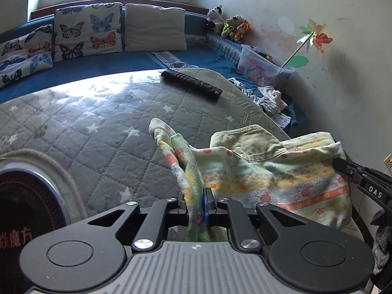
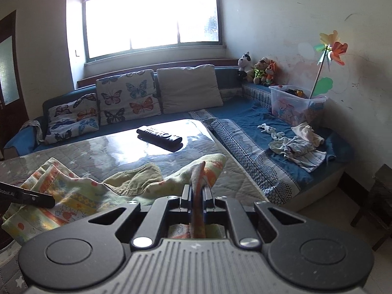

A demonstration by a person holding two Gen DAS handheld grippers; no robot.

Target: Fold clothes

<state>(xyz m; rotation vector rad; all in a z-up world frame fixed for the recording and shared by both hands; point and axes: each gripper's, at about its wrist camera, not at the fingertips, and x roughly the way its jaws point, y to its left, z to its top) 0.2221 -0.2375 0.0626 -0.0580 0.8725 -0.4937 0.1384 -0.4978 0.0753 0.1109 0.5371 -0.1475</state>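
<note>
Two black hand-held grippers clamp opposite ends of a pastel floral-print cotton garment [image 1: 269, 178] with a plain olive-green lining, stretched over a counter covered in a grey quilted star-print cloth [image 1: 98, 127]. In the left wrist view, the left gripper [image 1: 198, 205] sits at the bottom centre of the frame, its jaws pressed together on a bunched, rope-like edge of the garment that rises up and away toward mid-frame. The rest of the garment spreads to the right of that gripper, lining turned up at the top, and reaches the right gripper's fingers at the right edge of the frame.

In the right wrist view, the right gripper [image 2: 196, 197] at bottom centre is closed on another gathered fold of the same garment [image 2: 73, 196], which drapes leftward across the lower left of the frame to where the left gripper's black finger touches it.

Beyond the garment, toward the middle of both frames, a black remote control [image 1: 192, 84] lies on the counter, well apart from the cloth. A blue sofa [image 2: 245, 112] with butterfly-print cushions [image 2: 127, 96] fills the background under a bright window [image 2: 152, 17]. At the right, loose small clothes [image 2: 297, 147] lie on the sofa seat near a clear plastic toy box [image 2: 294, 105], a paper pinwheel [image 2: 330, 47] and stuffed animals [image 2: 259, 69].
</note>
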